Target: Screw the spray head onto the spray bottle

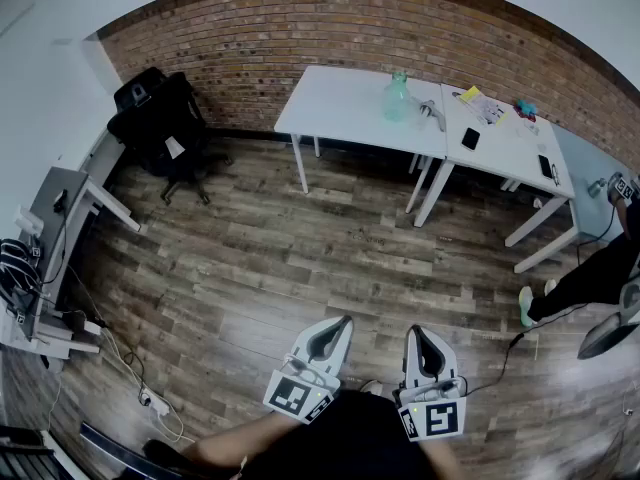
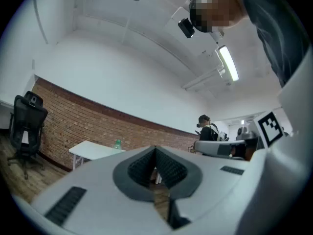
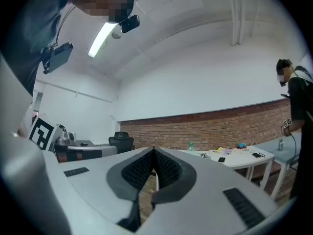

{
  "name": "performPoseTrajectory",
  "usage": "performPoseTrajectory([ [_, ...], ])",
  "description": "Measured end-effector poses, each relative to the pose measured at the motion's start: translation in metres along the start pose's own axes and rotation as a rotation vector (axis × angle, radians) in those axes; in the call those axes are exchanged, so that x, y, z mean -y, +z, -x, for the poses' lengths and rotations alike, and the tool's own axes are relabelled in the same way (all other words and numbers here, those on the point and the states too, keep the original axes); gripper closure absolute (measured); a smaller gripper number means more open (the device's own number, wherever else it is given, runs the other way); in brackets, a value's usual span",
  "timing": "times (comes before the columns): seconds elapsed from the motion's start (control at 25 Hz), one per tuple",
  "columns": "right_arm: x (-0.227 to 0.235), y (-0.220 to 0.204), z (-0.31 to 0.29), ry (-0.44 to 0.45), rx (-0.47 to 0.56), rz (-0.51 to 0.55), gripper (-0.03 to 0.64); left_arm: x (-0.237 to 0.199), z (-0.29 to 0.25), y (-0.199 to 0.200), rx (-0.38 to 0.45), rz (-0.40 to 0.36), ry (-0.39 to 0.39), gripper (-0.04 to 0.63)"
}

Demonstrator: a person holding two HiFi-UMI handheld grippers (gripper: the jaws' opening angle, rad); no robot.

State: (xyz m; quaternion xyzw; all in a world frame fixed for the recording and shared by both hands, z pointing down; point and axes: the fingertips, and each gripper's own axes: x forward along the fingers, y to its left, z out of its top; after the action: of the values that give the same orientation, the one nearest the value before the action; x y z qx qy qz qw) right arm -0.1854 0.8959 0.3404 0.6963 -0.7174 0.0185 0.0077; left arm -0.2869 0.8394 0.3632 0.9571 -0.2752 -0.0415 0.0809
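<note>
**A:** Where is the bottle sitting?

**B:** The bottle is standing upright near the right end of the white tabletop, which is running along the brick wall. A small grey thing is lying just beside it, toward the tabletop's right edge. It is too small to tell whether that is the spray head.

**A:** And the grippers?

**B:** Both are hanging over the wood floor, well apart from the tabletop and pointing level toward it. The left gripper is showing its jaws pressed together with nothing between them. The right gripper is closed the same way, also empty.

**A:** What is lying around that?

**B:** A second tabletop is standing against the first one's right edge, carrying a dark phone and some papers. A black chair is standing by the wall at the left. Another person is standing at the right.
</note>
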Motion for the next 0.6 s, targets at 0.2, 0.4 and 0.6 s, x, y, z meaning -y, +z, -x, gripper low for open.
performPoseTrajectory([
  [0.2,0.006,-0.001,0.005,0.002,0.015,-0.008,0.609,0.006,-0.005,-0.006,-0.009,-0.01,0.0,0.594],
  [0.4,0.009,0.001,0.007,0.023,0.044,-0.032,0.609,0.003,-0.007,-0.001,0.017,-0.055,0.044,0.594],
  [0.6,0.013,0.017,0.016,0.047,0.117,-0.066,0.609,0.011,-0.006,0.001,0.02,-0.05,0.052,0.594],
])
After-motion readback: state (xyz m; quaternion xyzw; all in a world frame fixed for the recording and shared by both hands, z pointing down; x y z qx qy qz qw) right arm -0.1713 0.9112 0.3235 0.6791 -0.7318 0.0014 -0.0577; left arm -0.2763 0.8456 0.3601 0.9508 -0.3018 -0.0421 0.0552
